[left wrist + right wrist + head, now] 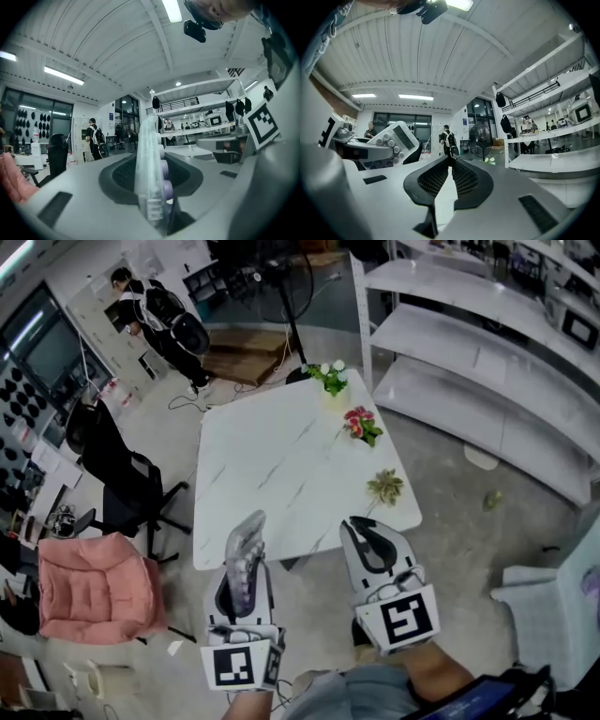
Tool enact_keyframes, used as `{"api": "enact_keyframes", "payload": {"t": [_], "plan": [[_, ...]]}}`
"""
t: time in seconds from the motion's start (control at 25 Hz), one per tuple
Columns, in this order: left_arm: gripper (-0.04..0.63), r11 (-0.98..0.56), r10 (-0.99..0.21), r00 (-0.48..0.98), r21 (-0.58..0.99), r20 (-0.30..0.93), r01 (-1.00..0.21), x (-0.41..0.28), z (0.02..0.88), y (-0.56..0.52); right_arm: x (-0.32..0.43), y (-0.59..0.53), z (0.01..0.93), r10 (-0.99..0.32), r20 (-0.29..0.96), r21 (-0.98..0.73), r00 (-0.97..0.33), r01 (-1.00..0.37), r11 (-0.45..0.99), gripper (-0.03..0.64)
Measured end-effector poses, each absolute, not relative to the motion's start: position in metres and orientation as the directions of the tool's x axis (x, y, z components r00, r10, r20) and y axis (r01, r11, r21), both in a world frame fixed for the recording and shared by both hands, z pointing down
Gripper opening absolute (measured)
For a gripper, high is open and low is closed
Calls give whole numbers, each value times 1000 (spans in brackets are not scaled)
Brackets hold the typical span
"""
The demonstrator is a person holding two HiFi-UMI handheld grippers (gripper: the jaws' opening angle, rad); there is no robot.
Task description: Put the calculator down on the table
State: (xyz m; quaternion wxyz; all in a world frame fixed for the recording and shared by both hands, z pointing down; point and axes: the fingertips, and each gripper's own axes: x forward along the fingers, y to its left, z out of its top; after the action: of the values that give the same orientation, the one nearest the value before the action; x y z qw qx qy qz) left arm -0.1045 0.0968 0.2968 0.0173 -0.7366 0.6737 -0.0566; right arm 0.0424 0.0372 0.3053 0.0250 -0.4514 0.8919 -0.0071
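Note:
The calculator point(247, 545), pale with purple keys under a clear cover, stands on edge between the jaws of my left gripper point(245, 566), which is shut on it. It hangs just short of the near edge of the white marble table point(272, 465). In the left gripper view the calculator point(149, 168) rises edge-on between the grey fingers point(190, 176). My right gripper point(362, 524) is beside it, shut with nothing in it, its tips meeting point(450, 160). The right gripper view shows the calculator point(393, 139) off to the left.
Three small potted plants stand along the table's right side: white flowers point(329, 377), pink flowers point(362, 424), a pale succulent point(384, 487). A black office chair point(122, 486) and pink cushioned seat point(89, 589) are left. White shelving point(487, 362) runs right. A person point(155, 315) stands far back.

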Motion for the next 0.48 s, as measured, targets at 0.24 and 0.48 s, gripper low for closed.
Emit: {"api": "enact_keyframes", "payload": {"t": [0.24,0.48], "plan": [[141,-62,-997,58,-100,42,-993,-111,285,60,33,-2,293,-794,-63,-19,-605,-794,607,35],[141,-53,-998,51,-73,35,-996,-130,294,26,15,-38,303,-789,-33,-17,-614,-788,615,34]]}}
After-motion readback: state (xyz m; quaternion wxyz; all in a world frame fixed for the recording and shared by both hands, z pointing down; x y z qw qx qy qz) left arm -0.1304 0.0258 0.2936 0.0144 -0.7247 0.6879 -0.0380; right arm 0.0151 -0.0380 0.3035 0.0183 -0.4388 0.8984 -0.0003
